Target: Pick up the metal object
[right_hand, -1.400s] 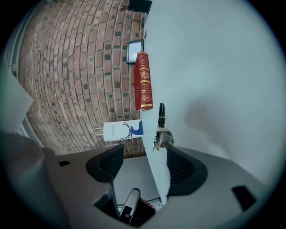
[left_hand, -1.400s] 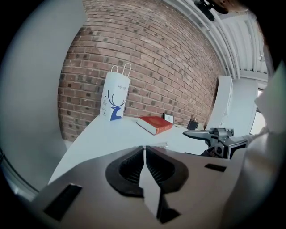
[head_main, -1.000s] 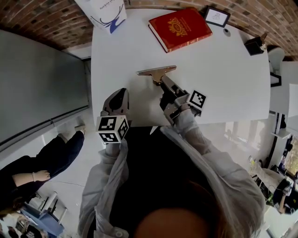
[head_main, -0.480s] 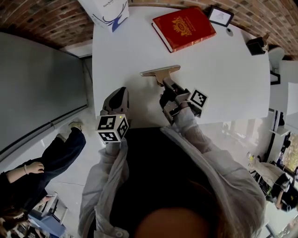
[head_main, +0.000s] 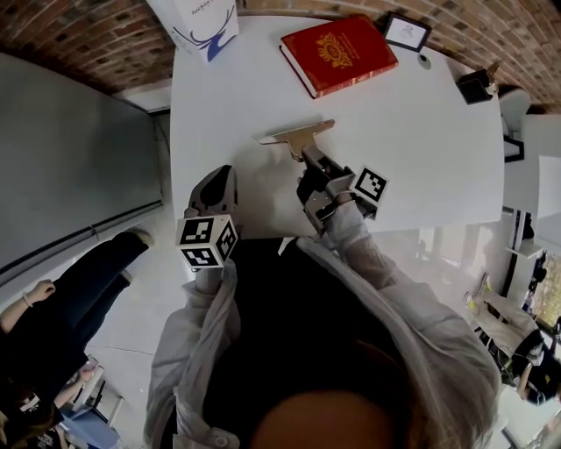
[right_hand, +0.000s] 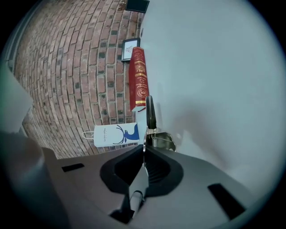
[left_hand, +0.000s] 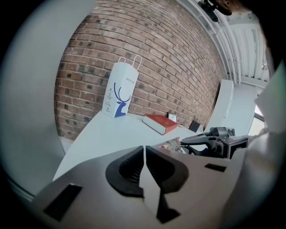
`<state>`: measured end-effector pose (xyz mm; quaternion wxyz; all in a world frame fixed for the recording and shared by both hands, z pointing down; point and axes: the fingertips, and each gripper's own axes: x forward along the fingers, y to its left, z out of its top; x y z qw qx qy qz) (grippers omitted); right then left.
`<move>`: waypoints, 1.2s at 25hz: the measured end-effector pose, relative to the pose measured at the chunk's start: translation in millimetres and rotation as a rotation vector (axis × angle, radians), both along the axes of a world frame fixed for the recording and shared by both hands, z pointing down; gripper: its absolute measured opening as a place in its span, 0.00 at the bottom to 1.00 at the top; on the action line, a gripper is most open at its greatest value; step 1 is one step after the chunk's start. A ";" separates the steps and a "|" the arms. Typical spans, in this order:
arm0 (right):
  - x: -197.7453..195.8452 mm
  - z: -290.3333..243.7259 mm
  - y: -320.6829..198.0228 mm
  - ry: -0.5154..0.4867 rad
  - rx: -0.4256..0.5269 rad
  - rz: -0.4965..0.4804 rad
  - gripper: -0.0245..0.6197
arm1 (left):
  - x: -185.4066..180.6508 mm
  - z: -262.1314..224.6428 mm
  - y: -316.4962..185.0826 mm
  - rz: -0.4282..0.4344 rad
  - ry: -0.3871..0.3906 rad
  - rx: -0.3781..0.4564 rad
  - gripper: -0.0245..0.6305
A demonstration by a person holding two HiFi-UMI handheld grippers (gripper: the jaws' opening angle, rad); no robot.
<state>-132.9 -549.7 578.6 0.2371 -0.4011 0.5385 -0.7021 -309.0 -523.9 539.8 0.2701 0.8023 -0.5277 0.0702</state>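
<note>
The metal object is a big spring clip with a long flat bar point(head_main: 298, 133), and it lies in the middle of the white table point(head_main: 421, 149). My right gripper point(head_main: 308, 160) reaches to it from the near side and is shut on the clip's thin handle. In the right gripper view the bar point(right_hand: 150, 112) and spring stand just past the closed jaws point(right_hand: 144, 150). My left gripper point(head_main: 223, 173) hovers at the table's near left edge, shut and empty, as the left gripper view point(left_hand: 145, 150) shows. It is a hand's width left of the clip.
A red book point(head_main: 337, 53) lies at the far side, with a white paper bag point(head_main: 197, 22) at the far left corner. A small framed picture point(head_main: 406, 31) and a black holder point(head_main: 478, 85) stand far right. A person point(head_main: 53, 324) stands on the floor at the left.
The right gripper's jaws have closed together on the clip's handle, and the clip's bar has turned slightly. The left gripper has stayed where it was.
</note>
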 end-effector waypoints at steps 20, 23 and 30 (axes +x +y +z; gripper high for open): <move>99.0 -90.7 36.1 0.291 0.268 -0.099 0.07 | 75.0 -56.1 56.4 -0.044 -0.013 0.106 0.08; 122.6 -104.0 48.5 0.357 0.297 -0.098 0.07 | 86.3 -62.7 67.9 -0.048 -0.020 0.122 0.08; 161.5 -133.3 77.9 0.596 0.443 -0.173 0.07 | 108.8 -75.4 93.9 -0.058 -0.036 0.152 0.08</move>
